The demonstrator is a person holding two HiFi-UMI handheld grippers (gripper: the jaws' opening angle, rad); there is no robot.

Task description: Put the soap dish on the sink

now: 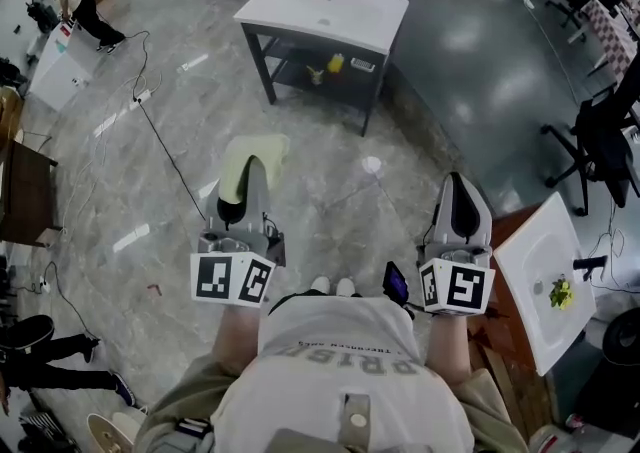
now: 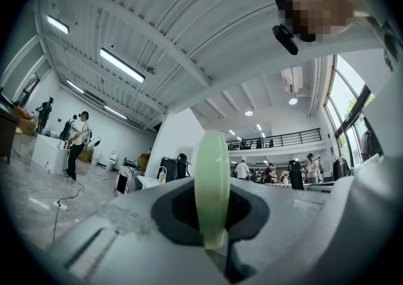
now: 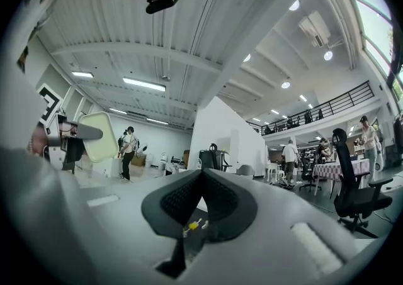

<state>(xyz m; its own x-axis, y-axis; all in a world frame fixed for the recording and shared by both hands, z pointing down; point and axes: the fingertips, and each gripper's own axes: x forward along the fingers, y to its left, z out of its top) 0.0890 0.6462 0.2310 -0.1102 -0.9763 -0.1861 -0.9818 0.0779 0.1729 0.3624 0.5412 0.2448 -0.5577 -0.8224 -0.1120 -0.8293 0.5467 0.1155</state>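
Soap dish held, sink well off
Left hand-held gripper clamps the pale green dish edge-on; right hand-held gripper pinched closed on nothing

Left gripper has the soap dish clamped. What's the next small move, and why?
Probably step forward toward the white sink unit, with the left gripper shut on the pale green soap dish. The sink stands ahead across the floor, well apart from the dish, too far to set it down.
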